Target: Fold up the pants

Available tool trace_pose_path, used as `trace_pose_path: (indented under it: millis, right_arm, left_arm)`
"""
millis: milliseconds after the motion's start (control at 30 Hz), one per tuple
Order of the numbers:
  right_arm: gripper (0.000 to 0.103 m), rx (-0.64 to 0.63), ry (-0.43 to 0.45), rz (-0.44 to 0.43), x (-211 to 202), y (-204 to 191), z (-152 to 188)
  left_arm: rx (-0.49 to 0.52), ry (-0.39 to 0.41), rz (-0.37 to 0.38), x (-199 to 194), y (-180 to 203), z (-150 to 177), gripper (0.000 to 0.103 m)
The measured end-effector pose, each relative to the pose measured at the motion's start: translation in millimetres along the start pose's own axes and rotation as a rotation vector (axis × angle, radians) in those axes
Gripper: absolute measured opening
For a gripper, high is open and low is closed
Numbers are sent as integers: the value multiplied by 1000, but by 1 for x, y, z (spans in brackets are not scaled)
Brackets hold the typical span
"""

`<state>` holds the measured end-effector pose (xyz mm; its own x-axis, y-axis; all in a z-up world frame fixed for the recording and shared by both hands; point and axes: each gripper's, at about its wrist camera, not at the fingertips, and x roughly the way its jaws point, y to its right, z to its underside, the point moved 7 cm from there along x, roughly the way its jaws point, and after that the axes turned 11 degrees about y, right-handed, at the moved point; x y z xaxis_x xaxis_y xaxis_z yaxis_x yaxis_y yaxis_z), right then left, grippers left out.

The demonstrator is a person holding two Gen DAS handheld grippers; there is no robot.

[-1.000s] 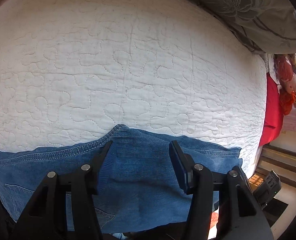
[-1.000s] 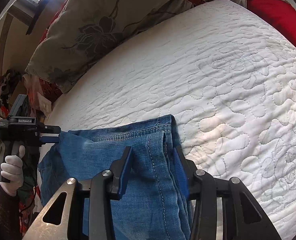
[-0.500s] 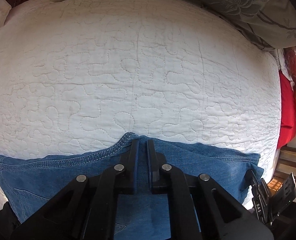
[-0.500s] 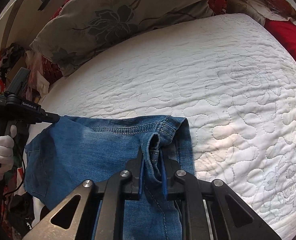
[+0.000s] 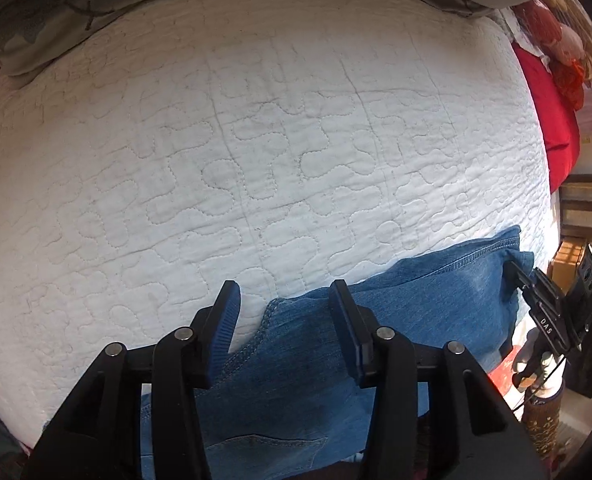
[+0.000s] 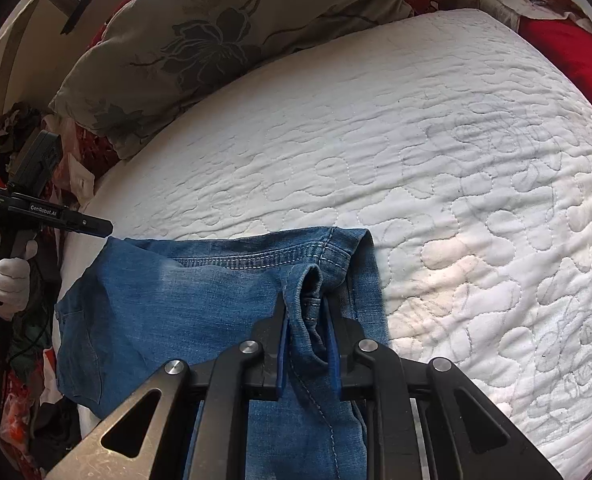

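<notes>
Blue denim pants (image 5: 416, 300) lie at the near edge of a white quilted bed (image 5: 256, 140). My left gripper (image 5: 284, 286) points down over their stitched edge. Its jaws are opening, and the denim edge lies between the pads untouched. In the right wrist view the pants (image 6: 176, 300) spread to the left. My right gripper (image 6: 306, 304) pinches a bunched fold at their stitched hem, and its jaws are easing apart slightly. The left gripper (image 6: 96, 226), held in a white-gloved hand (image 6: 10, 284), hovers at the pants' far left corner. The right gripper (image 5: 514, 270) shows at the pants' right end.
A grey floral pillow (image 6: 216, 40) lies along the back of the bed. A red cushion (image 5: 552, 120) and a doll (image 5: 568, 44) sit at the right side. Cluttered clothes and furniture stand past the bed's left edge (image 6: 16, 140). White quilt (image 6: 456, 160) stretches beyond the pants.
The left gripper closed on the pants' edge, then opened and shifted left, rolling. The right gripper closed on a fold of the hem and still holds it bunched.
</notes>
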<state>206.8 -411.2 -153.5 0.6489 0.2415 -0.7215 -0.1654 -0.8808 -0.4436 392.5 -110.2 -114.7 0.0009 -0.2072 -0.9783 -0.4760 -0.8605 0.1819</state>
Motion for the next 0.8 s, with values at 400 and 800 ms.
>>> trace_pose_path:
  millis: [400,800]
  right_arm:
    - [14,-45,17,43,6,-4,-1]
    - [18,31,17,53,23,5,-19]
  left_arm:
    - [4,72,-5,10,12,24,36]
    - [-96,154,-175,-4,-18,0,16]
